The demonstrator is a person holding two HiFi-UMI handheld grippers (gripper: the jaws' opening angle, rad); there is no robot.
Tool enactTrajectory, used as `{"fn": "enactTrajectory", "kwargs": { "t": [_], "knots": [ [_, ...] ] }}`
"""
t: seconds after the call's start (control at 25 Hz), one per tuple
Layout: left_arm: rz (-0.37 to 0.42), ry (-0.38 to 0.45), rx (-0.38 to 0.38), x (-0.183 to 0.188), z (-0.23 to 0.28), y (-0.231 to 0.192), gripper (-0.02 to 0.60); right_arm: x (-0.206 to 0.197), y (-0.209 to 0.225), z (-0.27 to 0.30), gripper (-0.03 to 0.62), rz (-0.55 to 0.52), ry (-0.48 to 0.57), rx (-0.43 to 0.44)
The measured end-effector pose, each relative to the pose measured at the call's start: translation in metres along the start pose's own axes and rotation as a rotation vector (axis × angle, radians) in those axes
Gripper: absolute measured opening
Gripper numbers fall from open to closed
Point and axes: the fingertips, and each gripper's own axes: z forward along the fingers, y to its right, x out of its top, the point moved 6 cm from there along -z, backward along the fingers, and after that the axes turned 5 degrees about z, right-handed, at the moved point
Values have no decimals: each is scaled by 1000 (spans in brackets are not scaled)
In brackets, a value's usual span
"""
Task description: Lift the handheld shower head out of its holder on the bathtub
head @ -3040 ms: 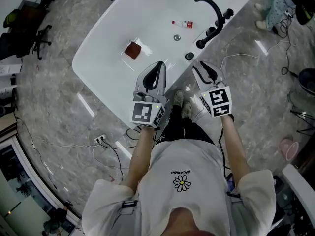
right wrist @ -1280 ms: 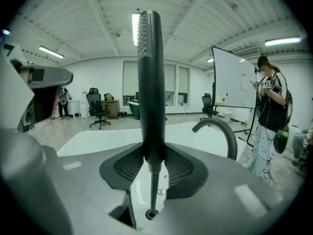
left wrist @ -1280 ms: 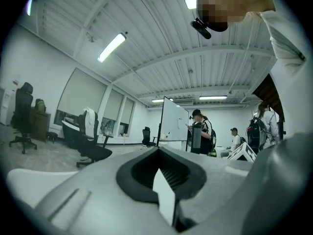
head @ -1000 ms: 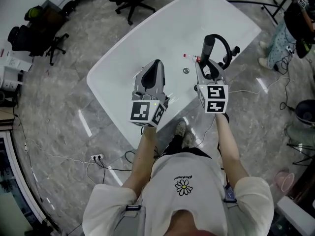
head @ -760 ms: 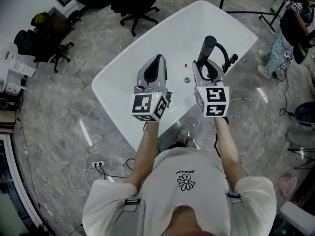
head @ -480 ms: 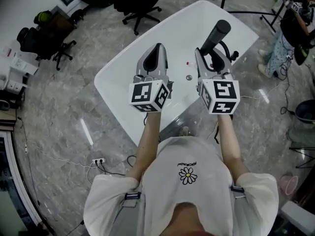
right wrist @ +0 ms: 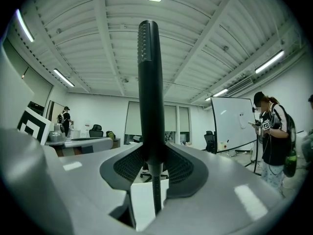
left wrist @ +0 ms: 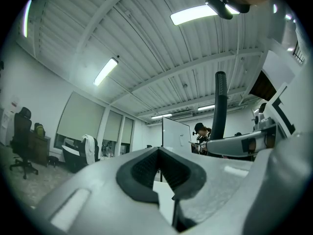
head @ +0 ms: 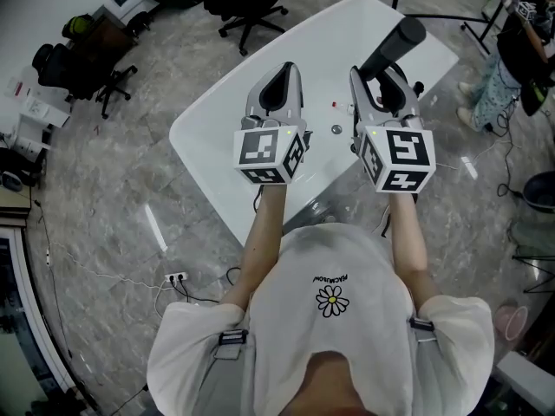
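**Bathtub** (head: 227,111): white, freestanding, on a grey marble floor. It lies well below and ahead of both grippers. Its holder is not in view and is probably hidden behind the right gripper.

**Left gripper** (head: 280,81): held level, just beside the right gripper. In its own view the left gripper (left wrist: 159,153) has its dark pads brought together with nothing between them. It is idle and takes no part in the hold.

**Right gripper** (head: 379,76): raised high over the near rim of the tub. In its own view the right gripper (right wrist: 149,155) is clamped on the lower shaft of the shower head, one pad on each side.

**Shower head** (head: 395,45): black, stick-shaped. It stands upright out of the right gripper's jaws and rises well past their tips (right wrist: 148,82). It touches nothing but the pads.

**Hose** (right wrist: 155,195): black, ribbed. It drops from the foot of the shower head down through the right gripper's jaws; its lower run is out of sight.

**Drain** (head: 336,129): a small round fitting on the tub floor, seen between the two grippers and far beneath them.

**Red item** (head: 334,105): tiny, just beyond the drain; too small to identify.

**Status**: the lift looks done, since the shower head is carried in the air clear of the tub. Little seems left beyond keeping the grip firm and the hose free.
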Motion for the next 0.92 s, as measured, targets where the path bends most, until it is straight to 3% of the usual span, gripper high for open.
{"fn": "enactTrajectory", "kwargs": {
  "t": [0.92],
  "knots": [
    [2,-21,-5,-5,-3,-12,0,0,-6,4,150,6,-16,5]
  ]
}}
